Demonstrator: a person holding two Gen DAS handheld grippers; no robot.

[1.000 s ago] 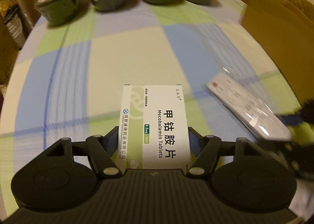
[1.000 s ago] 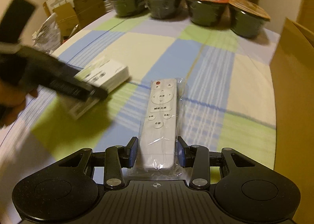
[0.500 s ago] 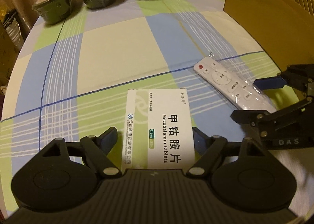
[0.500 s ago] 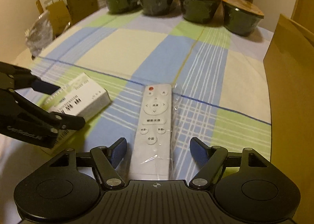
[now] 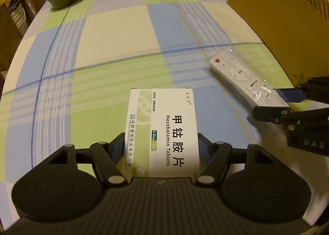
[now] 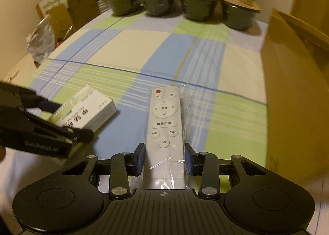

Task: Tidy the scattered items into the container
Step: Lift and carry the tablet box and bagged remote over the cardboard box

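A white medicine box (image 5: 164,119) marked Mecobalamin Tablets lies lengthwise between the fingers of my left gripper (image 5: 161,142), and both pads press its long sides. From the right wrist view the same box (image 6: 88,113) sits tilted in the left gripper (image 6: 70,120). A white remote (image 6: 164,115) in a clear plastic sleeve points away from my right gripper (image 6: 164,152), whose blue pads are shut on its near end. The left wrist view shows the remote (image 5: 238,72) held by the right gripper (image 5: 271,104). The open cardboard box (image 6: 294,91) stands to the right.
Several dark lidded bowls (image 6: 197,6) line the far edge of the checked tablecloth (image 6: 144,49). The cardboard box wall (image 5: 277,14) rises close to the remote. Boxes and a foil bag (image 6: 41,39) sit off the table's left side.
Half a second ago both grippers stood open around their items. Both have since closed, the left on the medicine box and the right on the remote.
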